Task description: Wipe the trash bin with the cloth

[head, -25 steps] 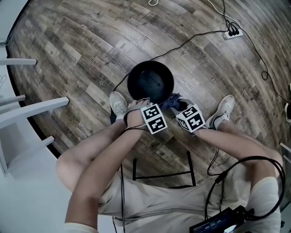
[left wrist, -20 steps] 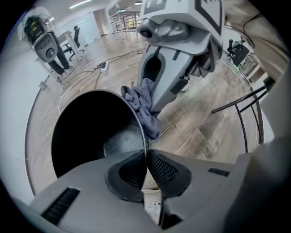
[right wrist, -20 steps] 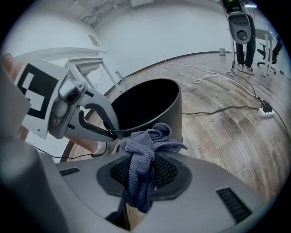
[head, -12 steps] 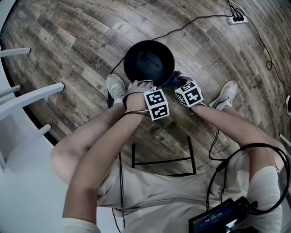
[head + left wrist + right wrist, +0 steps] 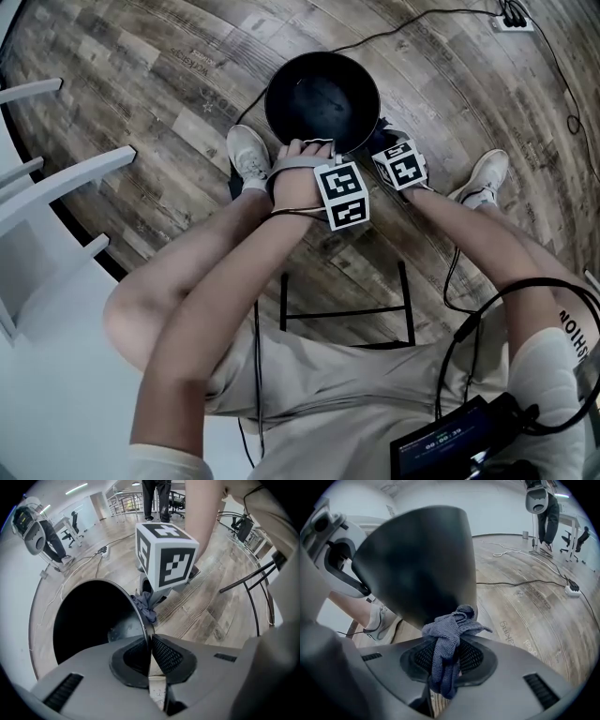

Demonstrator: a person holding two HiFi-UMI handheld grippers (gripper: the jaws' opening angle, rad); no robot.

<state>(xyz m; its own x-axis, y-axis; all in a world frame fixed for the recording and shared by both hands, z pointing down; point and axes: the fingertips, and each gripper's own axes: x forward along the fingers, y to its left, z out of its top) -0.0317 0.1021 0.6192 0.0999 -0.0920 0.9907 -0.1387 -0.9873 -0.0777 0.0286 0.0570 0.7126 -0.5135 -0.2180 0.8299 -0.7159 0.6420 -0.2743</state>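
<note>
Grey-brown wood floor (image 5: 141,75) lies open from 10 to 12 o'clock of the black bin (image 5: 319,94). A white chair (image 5: 66,187) stands well off at 9 o'clock, and a cable (image 5: 412,21) trails away at 1. The left gripper (image 5: 150,656) is clamped on the bin's rim at 6 o'clock. The right gripper (image 5: 446,660) pinches the blue-grey cloth (image 5: 449,632), held against the bin's outer wall near 4 o'clock.

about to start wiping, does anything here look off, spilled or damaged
Nothing stands out. The round black plastic trash bin looks intact, its rim pinched by the left gripper; the right gripper holds the crumpled blue-grey cloth at its outer wall. Nothing spilled.
</note>
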